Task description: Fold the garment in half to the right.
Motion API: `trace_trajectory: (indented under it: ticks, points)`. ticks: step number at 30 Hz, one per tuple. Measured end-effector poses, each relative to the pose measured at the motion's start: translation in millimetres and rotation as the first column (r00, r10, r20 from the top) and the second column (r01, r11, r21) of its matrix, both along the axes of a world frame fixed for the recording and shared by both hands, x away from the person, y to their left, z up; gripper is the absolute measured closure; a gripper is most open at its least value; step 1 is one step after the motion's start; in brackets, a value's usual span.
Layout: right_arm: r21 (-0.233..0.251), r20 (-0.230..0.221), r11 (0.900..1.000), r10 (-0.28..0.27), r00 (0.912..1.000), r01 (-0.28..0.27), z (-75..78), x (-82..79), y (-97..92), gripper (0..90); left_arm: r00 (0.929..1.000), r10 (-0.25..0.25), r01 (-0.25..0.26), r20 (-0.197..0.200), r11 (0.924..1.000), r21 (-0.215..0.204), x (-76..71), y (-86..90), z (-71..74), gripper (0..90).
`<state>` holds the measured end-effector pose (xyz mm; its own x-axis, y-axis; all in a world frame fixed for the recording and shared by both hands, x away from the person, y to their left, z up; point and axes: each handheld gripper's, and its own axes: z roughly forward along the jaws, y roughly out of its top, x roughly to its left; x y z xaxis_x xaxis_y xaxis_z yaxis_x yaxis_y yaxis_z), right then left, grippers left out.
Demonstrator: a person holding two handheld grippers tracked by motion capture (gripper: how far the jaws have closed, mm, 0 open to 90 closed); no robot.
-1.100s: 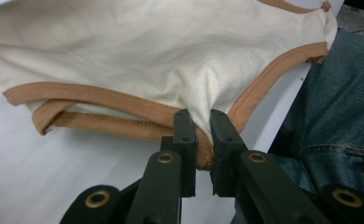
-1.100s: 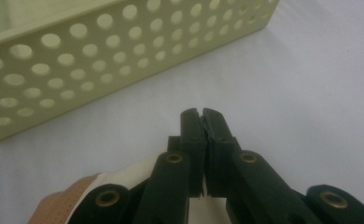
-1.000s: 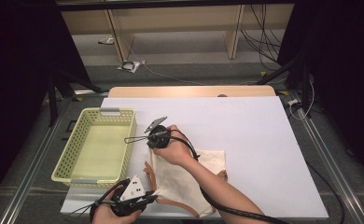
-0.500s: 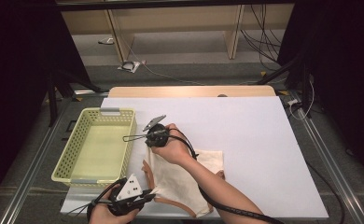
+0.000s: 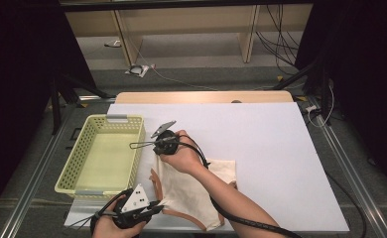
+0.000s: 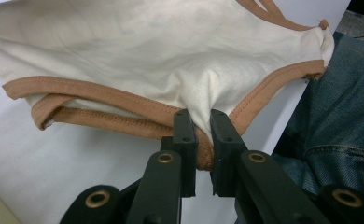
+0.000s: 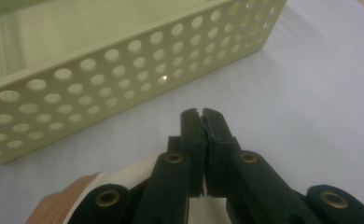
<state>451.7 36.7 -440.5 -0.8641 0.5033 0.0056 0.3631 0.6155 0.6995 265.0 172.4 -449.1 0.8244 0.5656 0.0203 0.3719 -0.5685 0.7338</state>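
Note:
A cream garment (image 5: 201,193) with tan-brown trim lies crumpled near the front edge of the white table (image 5: 271,148). At the front left, my left gripper (image 5: 157,207) is shut on the garment's brown hem. The left gripper view shows the trim pinched between the jaws of the left gripper (image 6: 203,122) and the cream garment (image 6: 171,56) spreading out beyond. My right gripper (image 5: 155,148) hovers just past the garment's far left corner, pointing at the basket. Its hand rests over the cloth. In the right gripper view the right gripper (image 7: 202,114) has its jaws pressed together, with nothing visible between them.
A pale yellow perforated basket (image 5: 107,119) stands at the table's left, its holed wall (image 7: 124,51) close ahead of the right gripper. A leg in jeans (image 6: 348,116) is at the table's front edge. Cables trail from both grippers.

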Motion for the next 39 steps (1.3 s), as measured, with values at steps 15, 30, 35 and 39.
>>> trace_trajectory:
  ticks: [15, 30, 35, 39]
  points:
    - [0.012, 0.002, 0.9999, -0.002, 1.0000, 0.002, 2.8, 0.8, 1.9, 88.7, 1.0000, 0.007, -0.007, 0.003, 0.9999, -0.009, -0.3, 5.1, 2.6, 82.6]
    - [0.021, 0.004, 0.9998, -0.003, 1.0000, 0.003, 5.6, 1.6, 4.0, 88.7, 0.9999, 0.014, -0.014, 0.008, 0.9998, -0.011, -0.4, 10.1, 4.4, 82.6]
    - [0.022, 0.005, 0.9998, -0.002, 1.0000, 0.002, 5.6, 1.9, 4.2, 88.7, 0.9998, 0.015, -0.015, 0.010, 0.9998, -0.012, -0.6, 10.5, 5.0, 82.6]
    - [0.025, 0.007, 0.9997, -0.005, 1.0000, 0.005, 6.3, 1.9, 4.9, 88.7, 0.9998, 0.019, -0.019, 0.009, 0.9998, -0.011, -0.5, 12.6, 5.6, 82.6]
